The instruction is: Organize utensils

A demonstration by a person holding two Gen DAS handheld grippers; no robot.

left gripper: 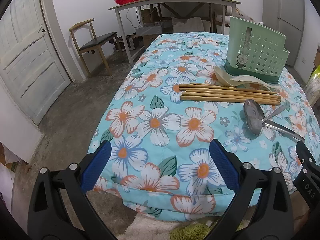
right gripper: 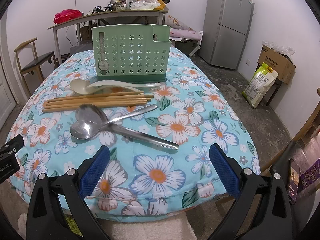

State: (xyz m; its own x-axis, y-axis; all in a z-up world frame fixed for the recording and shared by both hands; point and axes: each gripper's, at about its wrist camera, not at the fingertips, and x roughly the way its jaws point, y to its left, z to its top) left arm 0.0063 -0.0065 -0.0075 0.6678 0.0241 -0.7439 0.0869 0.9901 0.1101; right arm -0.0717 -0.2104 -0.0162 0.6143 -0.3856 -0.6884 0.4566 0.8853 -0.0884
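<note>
The right wrist view showed the right gripper (right gripper: 159, 168) held wide open and empty, above the near edge of the tabletop (right gripper: 200, 108), which was covered by a flowered cloth. Just ahead of it, two metal spoons (right gripper: 94, 124) were lying crossed, with their bowls to the left and their handles to the right. The handle of the nearer spoon was pointing toward the right finger of this gripper, and its long axis was running slantwise from far left to near right. Behind the spoons, a bundle of wooden chopsticks (right gripper: 96, 102) was laid almost across the view, and two pale plastic spoons (right gripper: 108, 87) were resting just beside the green utensil holder (right gripper: 130, 54), which stood upright at the far side.

In the left wrist view, the left gripper (left gripper: 160, 164) was also seen open and empty, but the metal spoons (left gripper: 254, 118) were lying well to its right, and the holder (left gripper: 258, 52) was farther right still. The right gripper was therefore judged to be the nearer one. For the nearer spoon handle, a turn of the wrist would probably be needed, so that the fingers could close across the handle and not along it.
</note>
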